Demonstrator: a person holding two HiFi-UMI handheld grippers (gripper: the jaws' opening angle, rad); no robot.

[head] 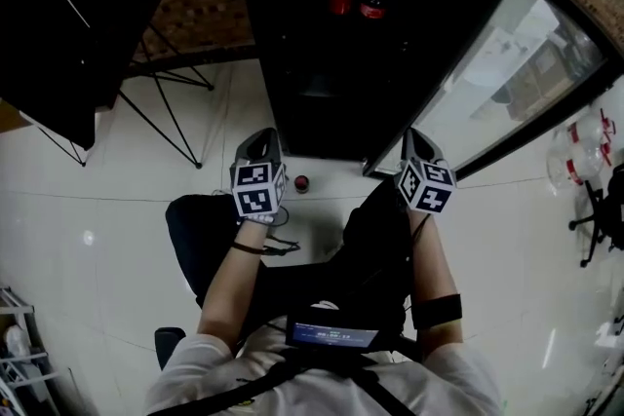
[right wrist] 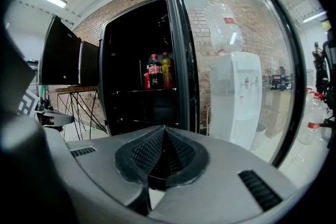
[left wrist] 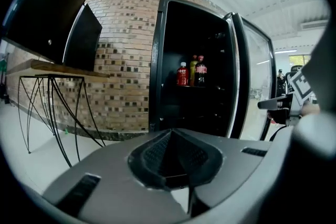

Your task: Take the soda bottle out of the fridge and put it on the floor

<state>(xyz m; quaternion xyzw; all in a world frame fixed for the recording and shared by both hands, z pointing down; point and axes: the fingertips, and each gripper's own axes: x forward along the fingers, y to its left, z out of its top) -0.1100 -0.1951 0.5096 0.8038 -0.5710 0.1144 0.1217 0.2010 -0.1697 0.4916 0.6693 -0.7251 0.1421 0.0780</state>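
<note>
The soda bottle [head: 301, 182] is sitting on the floor [head: 117, 209] right now, standing upright just in front of the fridge [head: 292, 102]. In the head view it's between the two claws and touching neither. From straight above it's only showing a small dark round body with a red cap, so I can't make out any label.

The floor is looking like glossy white tile, bouncing the lights back. The fridge is a tall black box, dark inside. Its door [right wrist: 236, 60] is standing wide open on the right, a black frame around one big pane of clear glass. Three more bottles [left wrist: 200, 72] are standing together on a shelf inside: one small and red, one dark with a red label, one yellowish.

The left claw [left wrist: 170, 132] is hanging in the air with its ribbed black pads pressed together and nothing pinched. The right claw [right wrist: 164, 128] is doing the same, jaws closed tight and empty. Both have smooth grey plastic shells.

Off to the left, a rough brick wall [left wrist: 126, 50] is running behind a wooden table [left wrist: 52, 67] on thin black wire legs.
</note>
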